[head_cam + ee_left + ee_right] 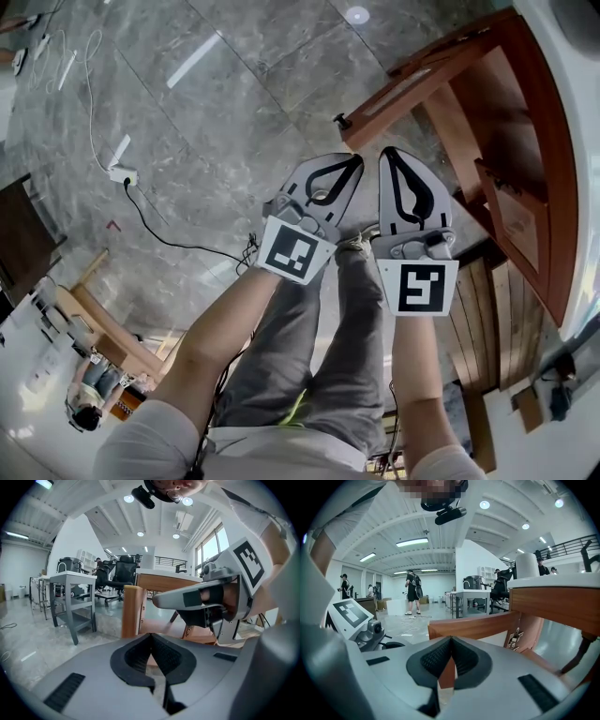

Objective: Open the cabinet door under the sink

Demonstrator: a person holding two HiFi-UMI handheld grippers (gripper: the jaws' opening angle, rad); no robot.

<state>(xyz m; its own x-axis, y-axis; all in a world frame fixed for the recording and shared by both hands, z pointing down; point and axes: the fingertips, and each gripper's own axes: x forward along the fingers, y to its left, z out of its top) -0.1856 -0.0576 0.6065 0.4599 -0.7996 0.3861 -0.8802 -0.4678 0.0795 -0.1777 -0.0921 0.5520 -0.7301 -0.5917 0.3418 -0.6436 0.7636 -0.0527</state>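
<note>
Upper right of head view — cabinet door (pixel 427 80) stands swung out, long edge slanting up-right, knob (pixel 339 120) end just above left tongs (pixel 352 165). Right tongs (pixel 394 159) alongside — both pinched closed, empty.

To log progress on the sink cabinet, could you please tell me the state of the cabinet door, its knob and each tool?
Cabinet door: open, swung wide out from the cabinet.
Door knob: free, no tool on it.
Left tool: shut, nothing between its jaws.
Right tool: shut, nothing between its jaws.
</note>
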